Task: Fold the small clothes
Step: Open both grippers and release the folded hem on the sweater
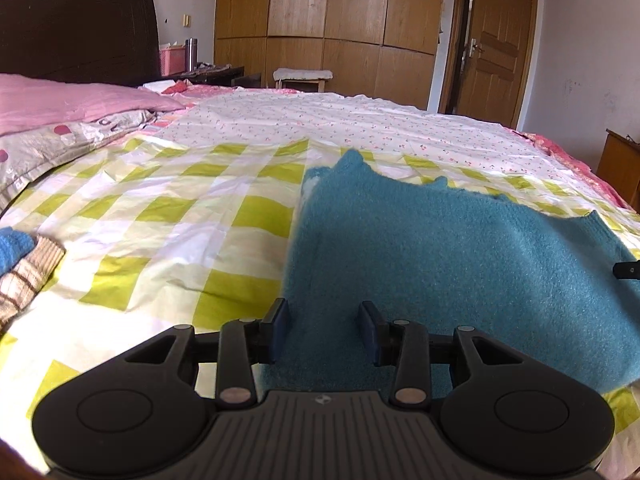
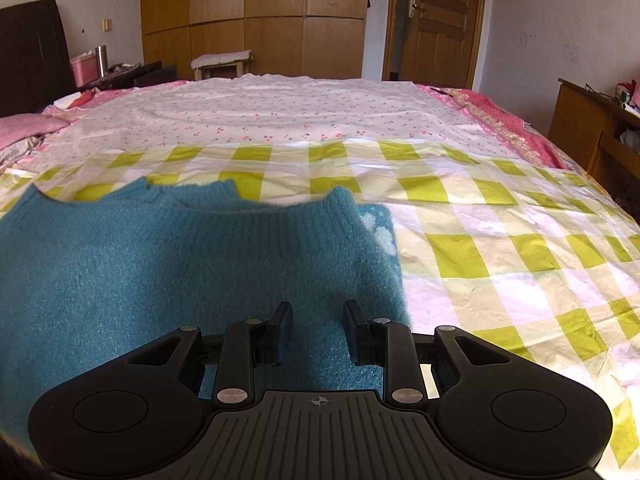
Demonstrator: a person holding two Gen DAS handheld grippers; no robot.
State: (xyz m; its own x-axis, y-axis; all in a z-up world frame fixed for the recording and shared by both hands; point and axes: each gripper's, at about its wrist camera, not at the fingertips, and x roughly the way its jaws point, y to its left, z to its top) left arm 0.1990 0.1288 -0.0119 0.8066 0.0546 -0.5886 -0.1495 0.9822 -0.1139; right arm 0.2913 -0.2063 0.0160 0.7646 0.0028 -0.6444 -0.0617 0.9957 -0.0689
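Two grippers: the left gripper (image 1: 325, 312) and right gripper (image 2: 317, 312) hover with fingers parted, grasping nothing.
Sweater: a teal sweater (image 2: 160, 260) lies flat on the bed's green-checked sheet (image 2: 480, 248), beneath both pairs of fingers.
Hidden: its near edge is covered by the gripper bodies; contact between fingers and knit is unclear.
Left view only: folded clothes (image 1: 24, 272), cut off at the frame's left edge, and a pink pillow (image 1: 72, 100).
Right view only: white patches (image 2: 380, 232) at the sweater's right edge.

left gripper (image 1: 325, 330): jaws apart, pointing forward, held low
right gripper (image 2: 317, 330): jaws apart, pointing forward, held low
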